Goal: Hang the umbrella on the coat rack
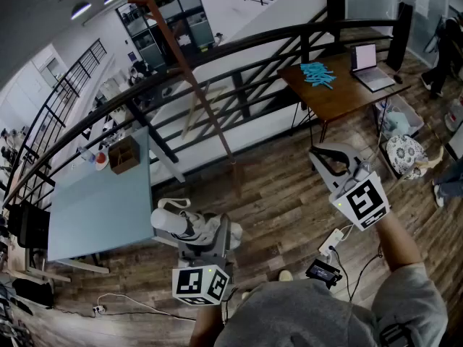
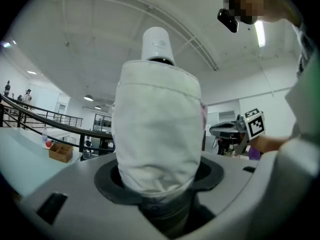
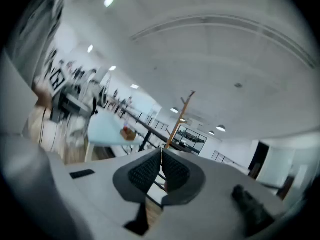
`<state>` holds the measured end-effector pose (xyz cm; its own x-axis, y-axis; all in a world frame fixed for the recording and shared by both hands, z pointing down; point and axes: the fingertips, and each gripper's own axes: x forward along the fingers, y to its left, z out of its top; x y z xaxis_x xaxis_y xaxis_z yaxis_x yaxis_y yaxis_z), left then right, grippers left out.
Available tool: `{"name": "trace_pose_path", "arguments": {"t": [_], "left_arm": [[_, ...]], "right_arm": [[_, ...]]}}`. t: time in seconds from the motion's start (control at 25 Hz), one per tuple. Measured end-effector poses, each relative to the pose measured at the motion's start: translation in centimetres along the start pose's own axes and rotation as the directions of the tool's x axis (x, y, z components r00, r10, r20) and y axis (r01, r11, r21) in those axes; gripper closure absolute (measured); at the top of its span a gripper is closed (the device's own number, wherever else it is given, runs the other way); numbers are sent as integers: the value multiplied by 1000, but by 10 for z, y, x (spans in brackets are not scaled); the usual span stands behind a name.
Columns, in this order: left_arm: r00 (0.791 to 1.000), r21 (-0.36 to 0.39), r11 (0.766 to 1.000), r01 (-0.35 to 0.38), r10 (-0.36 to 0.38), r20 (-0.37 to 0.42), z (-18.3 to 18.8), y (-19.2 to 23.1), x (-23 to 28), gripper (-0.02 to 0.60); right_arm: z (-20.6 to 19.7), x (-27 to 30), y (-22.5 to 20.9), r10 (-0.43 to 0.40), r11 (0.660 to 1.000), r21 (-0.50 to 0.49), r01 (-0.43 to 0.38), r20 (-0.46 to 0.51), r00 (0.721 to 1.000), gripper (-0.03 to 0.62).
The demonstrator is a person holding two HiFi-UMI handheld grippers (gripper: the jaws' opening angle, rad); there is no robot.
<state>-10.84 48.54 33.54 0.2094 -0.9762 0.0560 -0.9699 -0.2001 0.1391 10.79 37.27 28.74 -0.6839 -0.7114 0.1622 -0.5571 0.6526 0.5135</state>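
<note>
Near left, the left gripper (image 1: 192,231) has its wide-set jaws clamped on the folded white umbrella (image 2: 157,129), held level, ready for the far coat rack (image 1: 194,85). The right gripper (image 3: 160,173) has its jaws pressed together, empty.

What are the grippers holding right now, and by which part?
The left gripper grips the folded umbrella around its white fabric body, with the capped end sticking out. The right gripper, jaws together, holds nothing.

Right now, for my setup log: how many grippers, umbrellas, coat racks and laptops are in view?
Grippers: 2, the left gripper and the right gripper
umbrella: 1
coat rack: 1
laptop: 1
Total: 5
</note>
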Motion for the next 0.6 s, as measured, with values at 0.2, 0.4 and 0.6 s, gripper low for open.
{"name": "trace_pose_path", "arguments": {"t": [0.2,0.4,0.6], "left_arm": [[1000,48,999,-14,14,-6,18,-9,9,313],[1000,51,998,-23,23,-7,22,-15,10,313],[999,47,998,-37,37,-9,17,-22,13,313]], "right_arm": [[49,25,78,-56,906,422,-37,206,977,569],[51,36,114,26,859,496,-129,209,978,569],[44,39,113,69,831,526,-180,223,972,568]]}}
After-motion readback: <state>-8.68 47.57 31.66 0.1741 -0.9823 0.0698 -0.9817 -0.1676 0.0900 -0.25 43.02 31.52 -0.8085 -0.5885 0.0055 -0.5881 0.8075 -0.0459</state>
